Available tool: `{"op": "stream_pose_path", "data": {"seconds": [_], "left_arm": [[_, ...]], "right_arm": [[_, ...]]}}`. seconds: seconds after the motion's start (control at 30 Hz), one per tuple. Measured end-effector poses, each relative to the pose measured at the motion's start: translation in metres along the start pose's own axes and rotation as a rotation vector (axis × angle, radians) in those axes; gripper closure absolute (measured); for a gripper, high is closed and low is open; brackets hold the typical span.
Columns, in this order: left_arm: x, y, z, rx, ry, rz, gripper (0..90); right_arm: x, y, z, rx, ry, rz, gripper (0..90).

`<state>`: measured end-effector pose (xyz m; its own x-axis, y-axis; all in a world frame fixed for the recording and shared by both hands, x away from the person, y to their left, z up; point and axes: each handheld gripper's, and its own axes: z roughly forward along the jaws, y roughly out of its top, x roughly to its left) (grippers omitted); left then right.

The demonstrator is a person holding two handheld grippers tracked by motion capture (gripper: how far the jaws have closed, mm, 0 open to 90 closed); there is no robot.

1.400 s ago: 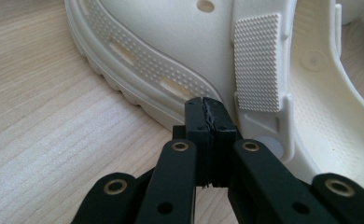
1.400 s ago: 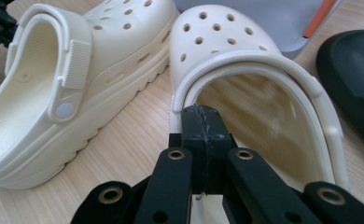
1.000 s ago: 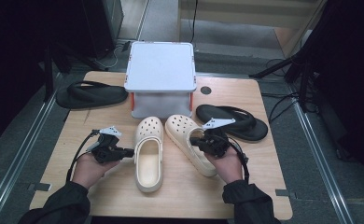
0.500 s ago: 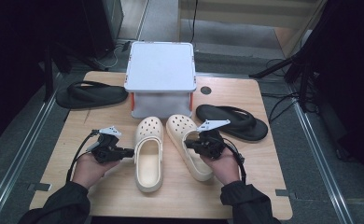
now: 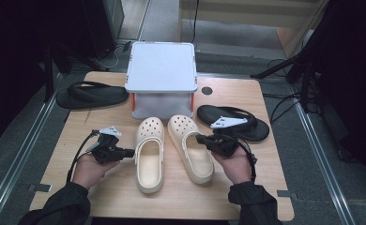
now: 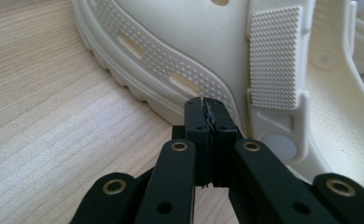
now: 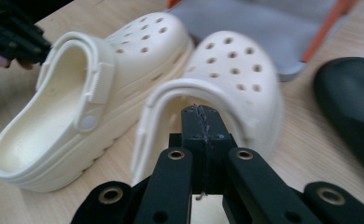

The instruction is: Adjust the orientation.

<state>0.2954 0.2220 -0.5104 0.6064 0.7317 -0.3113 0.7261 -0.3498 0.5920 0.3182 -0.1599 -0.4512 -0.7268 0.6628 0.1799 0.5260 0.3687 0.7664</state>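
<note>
Evidently both tongs clenched empty: left gripper [image 5: 127, 152] at 9 o'clock of the left cream foam clog [image 5: 149, 157], right gripper [image 5: 201, 138] over the right cream clog's [image 5: 189, 149] rim. Clogs mid-table. Risk: a closed-jaw nudge skids the light clog into the black flip-flop [image 5: 233, 123] at 3 o'clock.

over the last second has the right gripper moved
Yes. In the high view the right gripper has shifted left, away from the black flip-flop and over the right cream perforated clog.
</note>
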Motion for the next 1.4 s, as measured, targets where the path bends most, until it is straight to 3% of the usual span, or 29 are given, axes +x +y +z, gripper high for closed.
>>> {"op": "stream_pose_path", "data": {"seconds": [0.1,0.27,0.37,0.43,0.53,0.7,0.8,1.1,1.4], "left_arm": [[0.002,0.001,0.002,0.006,0.004,-0.005,89.3],[0.004,0.001,0.006,0.017,0.014,-0.011,89.3],[0.005,0.001,0.006,0.017,0.014,-0.013,89.3],[0.004,0.000,0.006,0.015,0.013,-0.012,89.3],[0.004,0.000,0.007,0.013,0.014,-0.016,89.4],[0.001,0.001,0.009,0.016,0.006,-0.007,89.5],[-0.002,0.001,0.011,0.011,0.005,-0.003,89.5],[-0.006,0.002,0.014,0.009,-0.013,0.000,89.6],[-0.014,0.002,0.018,0.005,-0.042,0.014,89.4]], "right_arm": [[-0.012,-0.004,-0.004,-0.003,-0.040,0.027,90.0],[-0.026,-0.008,0.009,0.031,-0.082,0.055,90.0],[-0.031,-0.008,0.014,-0.001,-0.083,0.080,90.0],[-0.036,-0.009,0.015,0.011,-0.140,0.082,90.0],[-0.045,-0.012,0.017,0.023,-0.131,0.128,90.0],[-0.046,-0.015,0.032,0.097,-0.108,0.110,90.0],[-0.043,-0.013,0.034,0.089,-0.110,0.088,90.0],[-0.039,-0.013,0.034,0.089,-0.058,0.094,90.0],[-0.032,-0.013,0.036,0.094,-0.040,0.087,90.0]]}}
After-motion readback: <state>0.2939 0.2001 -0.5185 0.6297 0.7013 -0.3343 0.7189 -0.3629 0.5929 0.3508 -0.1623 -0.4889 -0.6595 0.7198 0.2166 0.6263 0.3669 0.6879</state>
